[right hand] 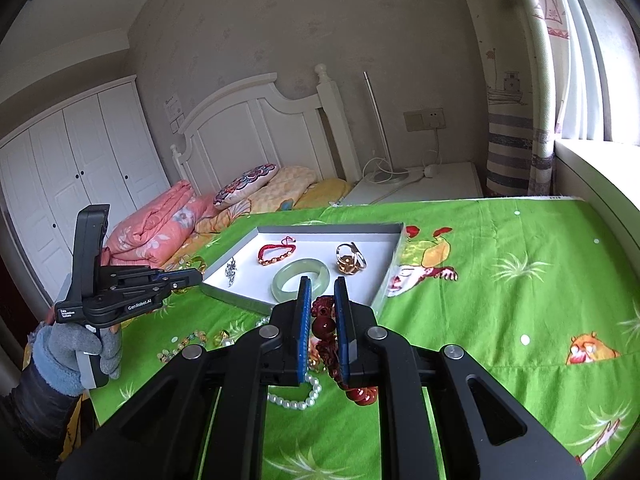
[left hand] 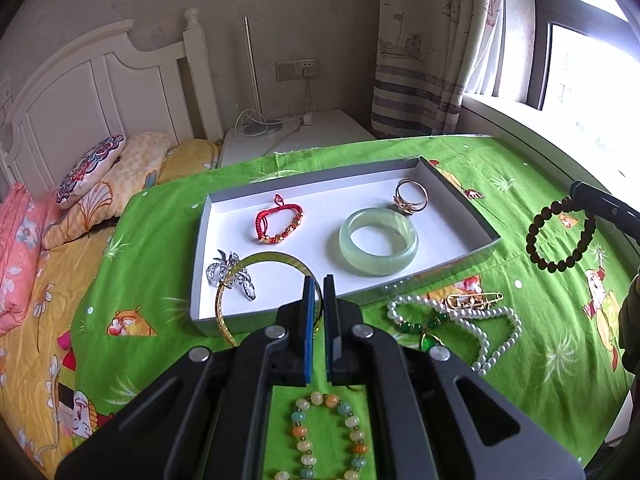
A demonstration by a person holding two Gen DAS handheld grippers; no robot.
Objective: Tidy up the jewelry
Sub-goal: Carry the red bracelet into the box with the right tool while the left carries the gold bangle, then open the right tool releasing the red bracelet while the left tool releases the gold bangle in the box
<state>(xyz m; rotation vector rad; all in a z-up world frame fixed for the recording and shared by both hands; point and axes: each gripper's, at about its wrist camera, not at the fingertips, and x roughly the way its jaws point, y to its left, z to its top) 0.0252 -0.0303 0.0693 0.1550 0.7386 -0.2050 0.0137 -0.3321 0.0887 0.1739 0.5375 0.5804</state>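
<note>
A grey tray (left hand: pixel 202 240) with a white floor lies on the green cloth. In it lie a red cord bracelet (left hand: pixel 278 222), a jade bangle (left hand: pixel 378 241), a gold ring set (left hand: pixel 410 197) and a silver brooch (left hand: pixel 232 276). My left gripper (left hand: pixel 319 284) is shut on a gold bangle (left hand: pixel 240 270), held over the tray's near left corner. My right gripper (right hand: pixel 323 286) is shut on a dark red bead bracelet (right hand: pixel 326 330), held in the air off the tray's near right; the same bracelet shows in the left wrist view (left hand: pixel 560 236). The tray also shows in the right wrist view (right hand: pixel 394 264).
On the green cloth (left hand: pixel 520 168) near the tray lie a pearl necklace with green stones (left hand: pixel 480 326), a gold pin (left hand: pixel 474 300) and a pastel bead bracelet (left hand: pixel 326 436). A bed with pillows (left hand: pixel 96 184) is to the left, a white nightstand (left hand: pixel 304 136) behind.
</note>
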